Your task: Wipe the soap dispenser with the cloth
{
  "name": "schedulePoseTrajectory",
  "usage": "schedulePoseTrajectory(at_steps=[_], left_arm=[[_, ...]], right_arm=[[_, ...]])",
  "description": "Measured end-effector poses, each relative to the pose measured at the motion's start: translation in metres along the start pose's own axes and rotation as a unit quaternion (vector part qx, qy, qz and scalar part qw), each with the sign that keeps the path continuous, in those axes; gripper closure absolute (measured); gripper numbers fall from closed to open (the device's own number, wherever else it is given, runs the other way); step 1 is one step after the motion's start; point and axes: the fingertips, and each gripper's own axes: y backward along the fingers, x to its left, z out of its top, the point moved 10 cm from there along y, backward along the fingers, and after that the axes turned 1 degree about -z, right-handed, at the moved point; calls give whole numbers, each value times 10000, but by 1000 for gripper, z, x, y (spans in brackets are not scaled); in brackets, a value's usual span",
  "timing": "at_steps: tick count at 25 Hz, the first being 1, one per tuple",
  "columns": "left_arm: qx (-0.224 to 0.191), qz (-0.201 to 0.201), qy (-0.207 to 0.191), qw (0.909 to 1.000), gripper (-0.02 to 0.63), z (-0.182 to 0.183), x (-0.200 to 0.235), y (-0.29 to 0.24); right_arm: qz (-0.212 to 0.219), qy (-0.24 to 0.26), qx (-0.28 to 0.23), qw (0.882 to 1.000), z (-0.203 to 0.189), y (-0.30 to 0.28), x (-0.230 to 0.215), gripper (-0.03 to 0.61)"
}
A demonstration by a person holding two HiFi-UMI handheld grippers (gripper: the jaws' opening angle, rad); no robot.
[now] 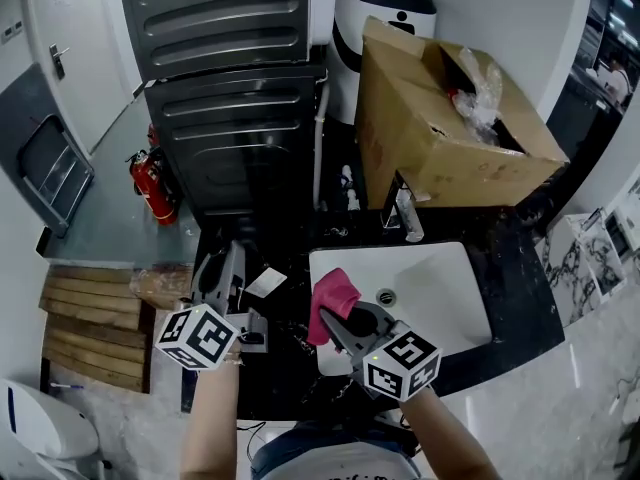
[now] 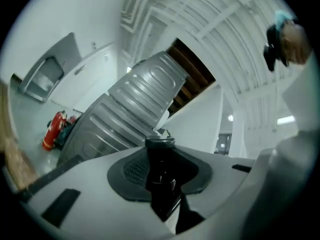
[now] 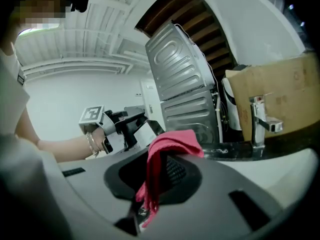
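1. Left of the sink [image 1: 445,280], the left gripper [image 1: 232,273] was clamped on the dark soap dispenser [image 2: 160,160], probably to steady it and expose its sides.
2. Over the sink's left rim, the right gripper [image 1: 341,317] pinched the pink cloth [image 1: 332,296], seemingly ready for wiping.

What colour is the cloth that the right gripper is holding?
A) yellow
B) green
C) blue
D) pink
D: the cloth pinched in the right gripper looks bright pink in both the head view and the right gripper view.
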Motion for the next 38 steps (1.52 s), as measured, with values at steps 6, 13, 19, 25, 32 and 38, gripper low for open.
schedulePoseTrajectory(at_steps=[6,13,19,25,32,38], left_arm=[[661,-288,-2559,9640,508,-7,-19,-50],[1105,-745,-2335,9632,508,-41,11,-109],[1422,-795,-2453,9557,508,-69,41,-145],[1445,-1072,-2661,9470,506,-82,59,-162],[1687,-835,-2263,9557,305,-78,67,-163],[1481,-371,-1884,9702,265,-62,64,-132]], right_arm=[[-481,-178,61,9987,-6,18,-24,531],[-866,-316,200,9955,-17,25,-43,531],[-1170,-362,417,9916,-32,30,-56,531],[-1279,-577,476,9890,-38,26,-66,529],[-1263,-567,439,9894,-34,22,-70,529],[-1404,-597,168,9881,-19,32,-81,529]])
